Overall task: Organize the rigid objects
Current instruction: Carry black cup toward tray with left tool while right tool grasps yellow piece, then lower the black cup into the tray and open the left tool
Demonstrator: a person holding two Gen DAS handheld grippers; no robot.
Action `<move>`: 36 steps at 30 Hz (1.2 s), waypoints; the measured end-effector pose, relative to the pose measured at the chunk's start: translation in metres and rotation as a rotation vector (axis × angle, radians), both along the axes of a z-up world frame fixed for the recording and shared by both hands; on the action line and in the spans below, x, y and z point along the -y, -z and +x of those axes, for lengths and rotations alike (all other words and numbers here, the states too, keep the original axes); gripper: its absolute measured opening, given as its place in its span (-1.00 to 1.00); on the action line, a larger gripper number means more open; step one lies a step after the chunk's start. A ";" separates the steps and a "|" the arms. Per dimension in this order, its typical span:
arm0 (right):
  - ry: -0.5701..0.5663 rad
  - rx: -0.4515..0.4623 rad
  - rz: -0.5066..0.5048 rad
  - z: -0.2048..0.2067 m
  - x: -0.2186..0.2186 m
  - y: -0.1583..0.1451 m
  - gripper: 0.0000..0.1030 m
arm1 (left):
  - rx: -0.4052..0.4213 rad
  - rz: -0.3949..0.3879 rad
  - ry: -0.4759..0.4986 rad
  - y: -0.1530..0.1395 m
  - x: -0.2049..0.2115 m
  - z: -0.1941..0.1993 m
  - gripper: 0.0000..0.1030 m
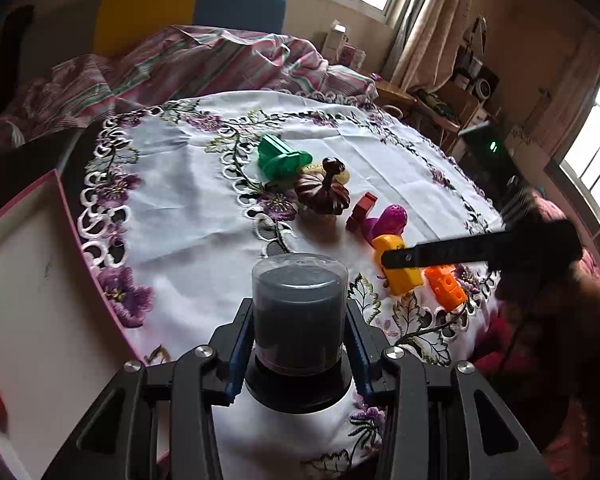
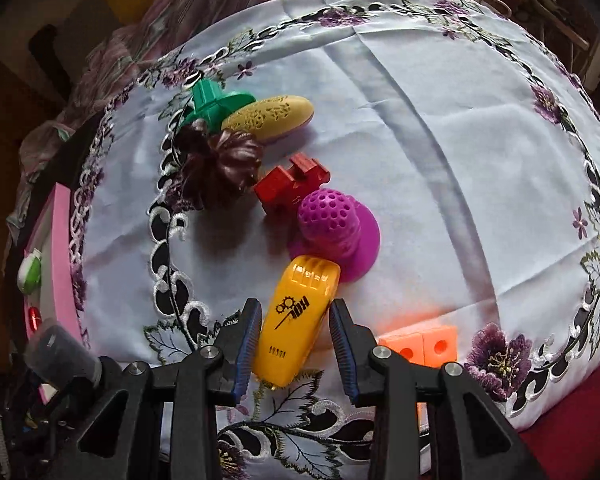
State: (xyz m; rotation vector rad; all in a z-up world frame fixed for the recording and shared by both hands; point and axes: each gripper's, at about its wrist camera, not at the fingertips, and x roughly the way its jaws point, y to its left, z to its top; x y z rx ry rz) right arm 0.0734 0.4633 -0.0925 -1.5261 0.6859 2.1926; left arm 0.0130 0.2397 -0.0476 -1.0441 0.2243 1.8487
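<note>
I work two grippers over a table spread with an embroidered cloth point(image 2: 420, 140). My right gripper point(image 2: 294, 350) stands open astride the yellow toy point(image 2: 296, 320), a finger on either side with a narrow gap showing on each; it grips nothing yet. To take it cleanly I would close squarely across the narrow body, below the flared ribbed end, and lift straight up, clear of the purple piece point(image 2: 336, 232) touching its far end and the orange block point(image 2: 424, 346) just to its right. My left gripper point(image 1: 300, 344) is clamped on a clear canister point(image 1: 299, 312) of dark contents, held upright near the pink-edged box point(image 1: 48, 280) at left. The yellow toy is glossy hard plastic, rounded, printed with black gears, lying at the near edge.
</note>
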 end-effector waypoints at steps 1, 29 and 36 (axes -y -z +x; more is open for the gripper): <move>-0.033 0.007 0.051 -0.003 0.008 0.001 -0.50 | 0.007 0.009 -0.012 -0.002 0.005 -0.001 -0.16; -0.105 0.018 0.100 -0.008 0.020 0.008 -0.51 | 0.130 0.048 -0.577 0.003 0.183 -0.128 -0.16; -0.102 0.013 0.091 -0.009 0.018 0.007 -0.51 | 0.220 -0.014 -0.635 0.026 0.180 -0.158 -0.15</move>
